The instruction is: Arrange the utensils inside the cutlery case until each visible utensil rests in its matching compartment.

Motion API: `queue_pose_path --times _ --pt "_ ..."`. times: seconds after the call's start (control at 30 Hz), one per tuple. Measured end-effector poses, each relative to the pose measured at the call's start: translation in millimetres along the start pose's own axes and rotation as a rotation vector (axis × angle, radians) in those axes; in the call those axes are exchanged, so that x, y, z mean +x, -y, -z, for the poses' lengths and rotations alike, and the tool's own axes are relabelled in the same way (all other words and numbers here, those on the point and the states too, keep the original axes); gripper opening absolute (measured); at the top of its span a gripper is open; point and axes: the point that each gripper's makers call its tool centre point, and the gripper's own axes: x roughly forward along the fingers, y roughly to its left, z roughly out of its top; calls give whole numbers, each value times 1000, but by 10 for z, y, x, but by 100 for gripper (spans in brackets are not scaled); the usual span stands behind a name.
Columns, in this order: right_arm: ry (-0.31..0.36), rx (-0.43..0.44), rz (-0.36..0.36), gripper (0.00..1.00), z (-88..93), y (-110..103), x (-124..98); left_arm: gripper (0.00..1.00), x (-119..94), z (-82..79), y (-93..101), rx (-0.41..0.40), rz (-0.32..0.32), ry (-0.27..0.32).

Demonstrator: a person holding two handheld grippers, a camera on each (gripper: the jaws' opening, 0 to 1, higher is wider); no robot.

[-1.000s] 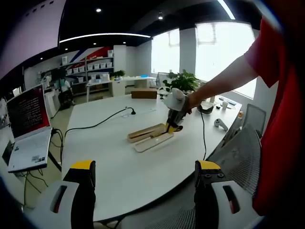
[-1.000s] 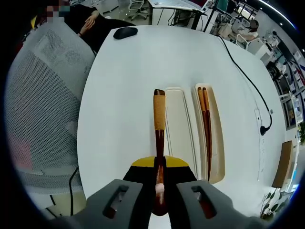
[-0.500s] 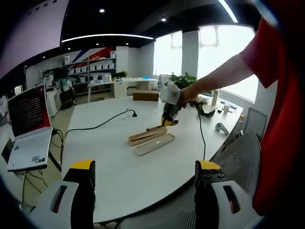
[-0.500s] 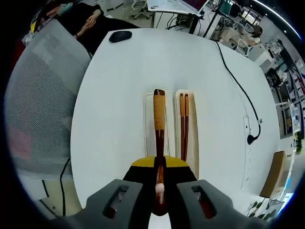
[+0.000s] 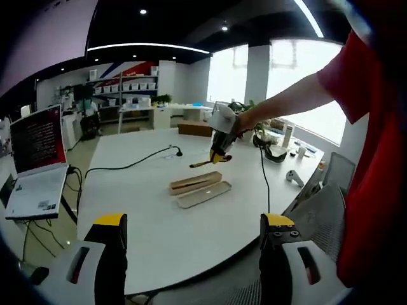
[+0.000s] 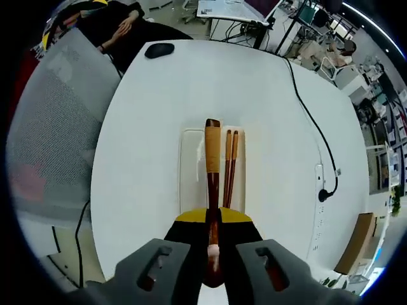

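My right gripper [image 6: 213, 219] is shut on a dark wooden utensil [image 6: 212, 155] whose cord-wrapped handle points forward, high above the cutlery case [image 6: 191, 168]. A pair of brown chopsticks [image 6: 229, 168] lies in the case's right compartment; the pale left compartment holds nothing. In the left gripper view the right gripper [image 5: 220, 135] hangs over the case [image 5: 198, 188] on the white table [image 5: 152, 222], with the utensil [image 5: 205, 162] slanting down from it, clear of the case. My left gripper [image 5: 194, 222] stands open near the table's front edge, nothing between its fingers.
A laptop [image 5: 35, 166] sits at the left, and a black cable [image 5: 127, 166] crosses the table behind the case. A black mouse [image 6: 159, 49] lies near the table's far edge. A grey mesh chair [image 6: 54, 127] stands beside the table. A white controller [image 5: 292, 178] lies at the right.
My right gripper has risen with the utensil, from just over the case to well above it. The left gripper has stayed open and roughly in place.
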Motion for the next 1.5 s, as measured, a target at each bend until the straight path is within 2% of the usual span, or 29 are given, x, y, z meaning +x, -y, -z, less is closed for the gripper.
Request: queue_pose_path --times 0.23,0.33,0.5,0.9,0.97,1.23,1.5 --pt "-18 -31 10 1 -46 164 -99 88 37 19 53 8 8 -13" --pt "-17 -43 16 1 -119 239 -137 88 38 31 31 14 -1 -21" --pt "-19 -51 1 1 -149 292 -65 88 43 53 -16 3 -13 -28" --pt "-29 -40 -37 1 -109 359 277 89 3 68 -71 -5 -37 -40" --pt "-29 -47 -18 1 -95 391 342 88 4 59 -84 -1 -42 -34" --pt "-2 31 -23 1 -99 368 613 88 -2 65 -130 -7 -60 -39" --pt "-7 58 -52 1 -95 318 827 88 -10 88 -169 0 -70 -64"
